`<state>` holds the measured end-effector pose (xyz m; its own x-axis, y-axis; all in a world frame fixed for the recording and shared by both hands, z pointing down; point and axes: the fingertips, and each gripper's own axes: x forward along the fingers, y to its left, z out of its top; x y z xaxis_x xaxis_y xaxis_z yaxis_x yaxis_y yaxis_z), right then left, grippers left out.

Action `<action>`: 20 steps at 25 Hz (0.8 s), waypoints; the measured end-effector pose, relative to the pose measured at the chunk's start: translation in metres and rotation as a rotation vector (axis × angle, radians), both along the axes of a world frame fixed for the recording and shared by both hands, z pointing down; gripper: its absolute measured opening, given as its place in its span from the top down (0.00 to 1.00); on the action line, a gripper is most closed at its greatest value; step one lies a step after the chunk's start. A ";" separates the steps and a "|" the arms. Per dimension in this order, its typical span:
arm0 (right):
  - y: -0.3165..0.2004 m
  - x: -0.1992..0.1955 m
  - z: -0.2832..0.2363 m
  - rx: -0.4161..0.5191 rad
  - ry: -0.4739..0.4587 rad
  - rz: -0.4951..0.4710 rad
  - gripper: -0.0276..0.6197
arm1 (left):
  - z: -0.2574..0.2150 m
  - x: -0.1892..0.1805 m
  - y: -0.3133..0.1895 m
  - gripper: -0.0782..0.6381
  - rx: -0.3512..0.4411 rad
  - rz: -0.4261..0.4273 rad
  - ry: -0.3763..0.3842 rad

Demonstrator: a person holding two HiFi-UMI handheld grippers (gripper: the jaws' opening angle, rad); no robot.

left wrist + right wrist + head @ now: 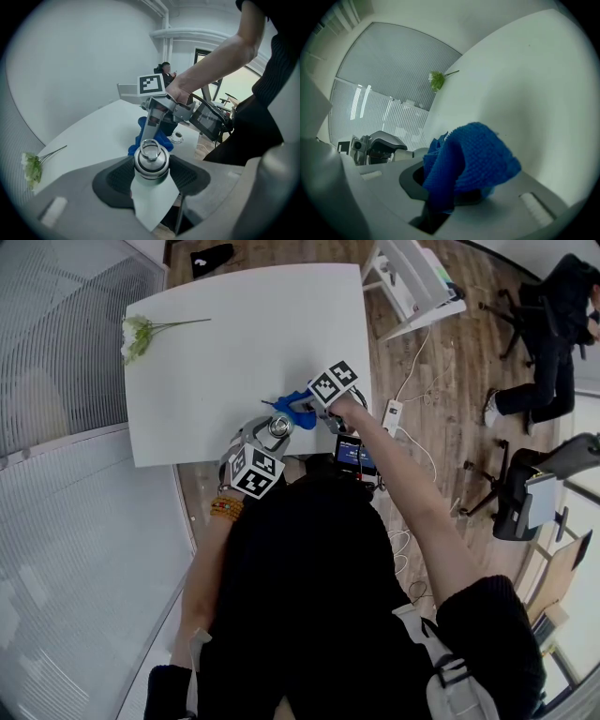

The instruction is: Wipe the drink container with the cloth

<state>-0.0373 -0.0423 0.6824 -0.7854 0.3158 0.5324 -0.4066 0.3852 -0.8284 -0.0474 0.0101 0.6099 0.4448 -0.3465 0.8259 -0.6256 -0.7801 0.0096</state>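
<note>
Head view: the drink container (279, 427) is seen upright at the white table's (244, 343) near edge, clamped by the left gripper (265, 439). The blue cloth (292, 410) is carried by the right gripper (319, 407) just beyond the container.

Left gripper view: the jaws are closed on the container below its steel cap.

Right gripper view: the jaws are pinched on the bunched cloth.

Judgement: the cloth should be pressed against the container's wall and drawn round it, with both grips held firm.

White table (272, 334) on wood floor (450, 381); white-flowered sprig (137, 335) lying flat near its far left corner, stem pointing inward
</note>
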 end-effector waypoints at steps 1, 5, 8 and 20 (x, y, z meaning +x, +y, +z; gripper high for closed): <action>0.000 0.000 0.003 0.000 0.011 0.000 0.84 | -0.001 0.000 0.000 0.55 -0.001 -0.001 0.000; 0.000 0.000 0.013 -0.002 0.047 0.003 0.84 | -0.001 0.000 0.000 0.55 -0.001 -0.002 -0.001; 0.000 0.000 0.021 0.001 0.076 0.001 0.84 | 0.000 -0.001 0.000 0.55 0.003 -0.003 0.000; 0.005 0.007 0.044 0.021 0.169 -0.020 0.83 | -0.006 0.002 0.000 0.54 0.019 -0.045 0.035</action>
